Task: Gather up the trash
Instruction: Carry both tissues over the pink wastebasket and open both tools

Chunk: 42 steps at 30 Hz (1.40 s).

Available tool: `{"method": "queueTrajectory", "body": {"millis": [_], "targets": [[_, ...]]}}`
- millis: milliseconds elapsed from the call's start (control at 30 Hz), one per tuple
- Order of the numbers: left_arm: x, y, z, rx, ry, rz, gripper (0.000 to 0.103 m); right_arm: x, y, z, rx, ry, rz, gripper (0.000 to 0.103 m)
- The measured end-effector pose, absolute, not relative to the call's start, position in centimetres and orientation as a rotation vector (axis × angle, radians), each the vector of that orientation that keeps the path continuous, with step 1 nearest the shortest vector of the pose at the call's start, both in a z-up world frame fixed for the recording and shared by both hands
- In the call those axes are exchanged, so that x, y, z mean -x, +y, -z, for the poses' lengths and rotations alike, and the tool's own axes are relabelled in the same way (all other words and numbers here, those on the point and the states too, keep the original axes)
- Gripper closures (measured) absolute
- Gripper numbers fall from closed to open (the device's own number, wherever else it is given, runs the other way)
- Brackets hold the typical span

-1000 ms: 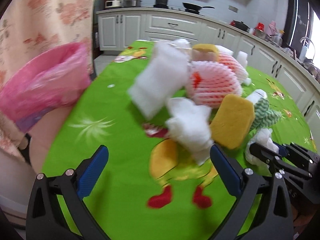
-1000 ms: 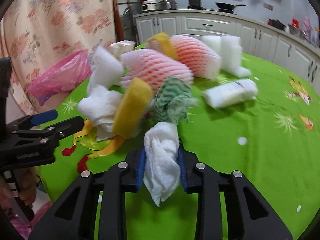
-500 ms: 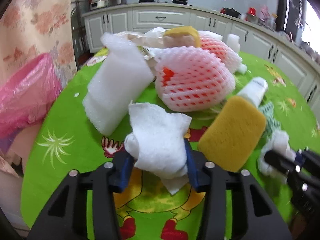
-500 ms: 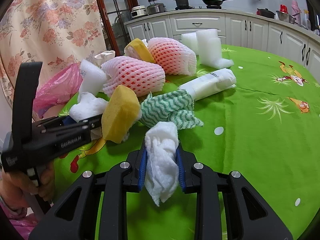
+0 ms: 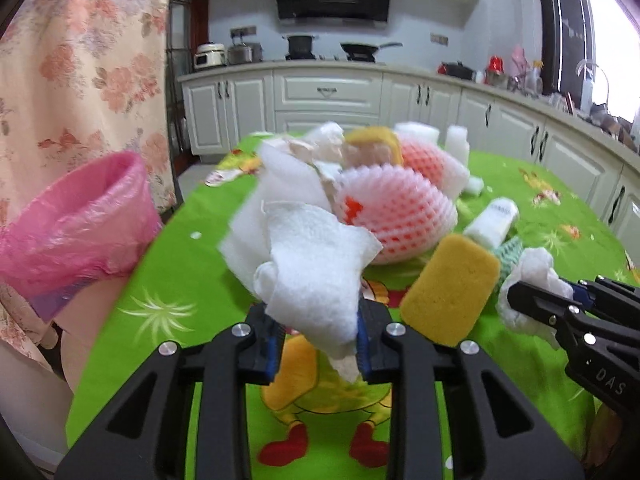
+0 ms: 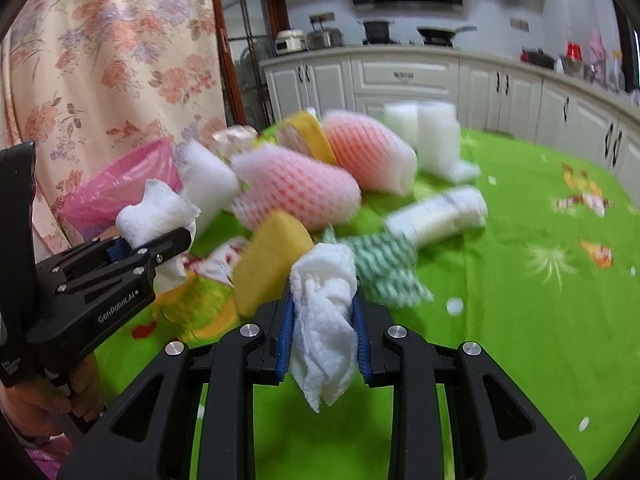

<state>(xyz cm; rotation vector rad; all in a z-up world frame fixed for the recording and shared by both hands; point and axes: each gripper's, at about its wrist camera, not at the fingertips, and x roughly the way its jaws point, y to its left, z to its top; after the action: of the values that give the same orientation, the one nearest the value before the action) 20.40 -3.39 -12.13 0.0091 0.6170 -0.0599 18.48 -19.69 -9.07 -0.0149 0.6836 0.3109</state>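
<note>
My left gripper is shut on a crumpled white paper towel and holds it above the green tablecloth. My right gripper is shut on a second white paper wad, also lifted. Each gripper shows in the other's view: the right one at the right, the left one at the left. A bin with a pink bag stands off the table's left edge, and shows in the right wrist view too.
A heap of trash lies mid-table: a yellow sponge, pink foam fruit nets, white foam blocks, a green checked cloth, a white roll. A floral curtain hangs at left. Kitchen cabinets stand behind.
My left gripper closed on the white paper towel and lifted it off the table. My right gripper kept its wad and rose with it.
</note>
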Motion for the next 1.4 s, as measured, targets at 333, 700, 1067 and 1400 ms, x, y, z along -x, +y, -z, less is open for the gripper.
{"method": "queueTrajectory", "body": {"millis": [333, 700, 1067, 1400], "targets": [[-19.0, 1.8, 9.4, 0.054, 0.51, -0.01, 0.075, -20.9, -13.7, 6.3, 0.108, 0.591, -0.372, 0.077], [-17.9, 9.5, 5.4, 0.016, 0.399, -0.194, 0.075, -24.1, -4.7, 3.1, 0.114, 0.508, -0.562, 0.077], [-21.3, 19.0, 3.5, 0.067, 0.398, -0.312, 0.075, -29.1, 4.0, 0.7, 0.082, 0.481, -0.764, 0.076], [-24.3, 25.1, 5.2, 0.178, 0.454, -0.364, 0.066, -32.8, 9.9, 1.6, 0.071, 0.506, -0.857, 0.059]]}}
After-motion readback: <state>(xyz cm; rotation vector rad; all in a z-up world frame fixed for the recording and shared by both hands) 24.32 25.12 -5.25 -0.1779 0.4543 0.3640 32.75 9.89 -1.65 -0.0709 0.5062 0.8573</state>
